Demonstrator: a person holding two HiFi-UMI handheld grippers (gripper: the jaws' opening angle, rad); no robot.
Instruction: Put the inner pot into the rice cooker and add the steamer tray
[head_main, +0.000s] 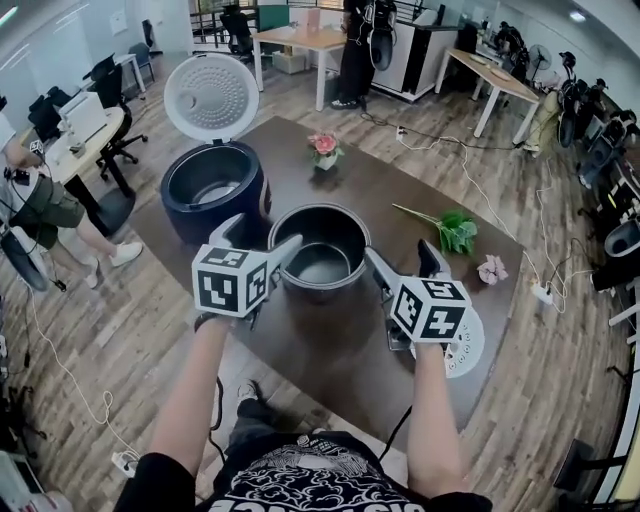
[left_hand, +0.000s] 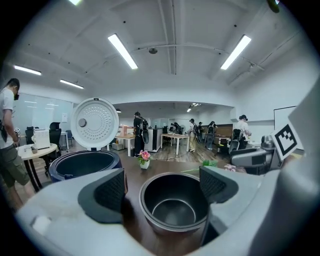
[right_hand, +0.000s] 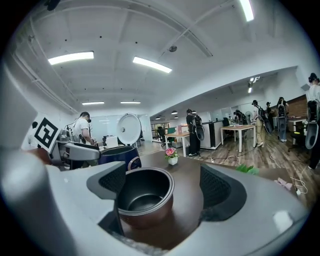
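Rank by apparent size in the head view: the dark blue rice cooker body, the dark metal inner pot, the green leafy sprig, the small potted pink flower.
1. Dark blue rice cooker body and dark metal inner pot: about alike; pot is nearer, so unranked.
2. Green leafy sprig.
3. Small potted pink flower.

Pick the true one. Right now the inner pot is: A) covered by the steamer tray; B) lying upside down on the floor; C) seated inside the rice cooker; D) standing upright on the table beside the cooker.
D: the inner pot stands open-side up on the table, next to the rice cooker, whose well is empty.
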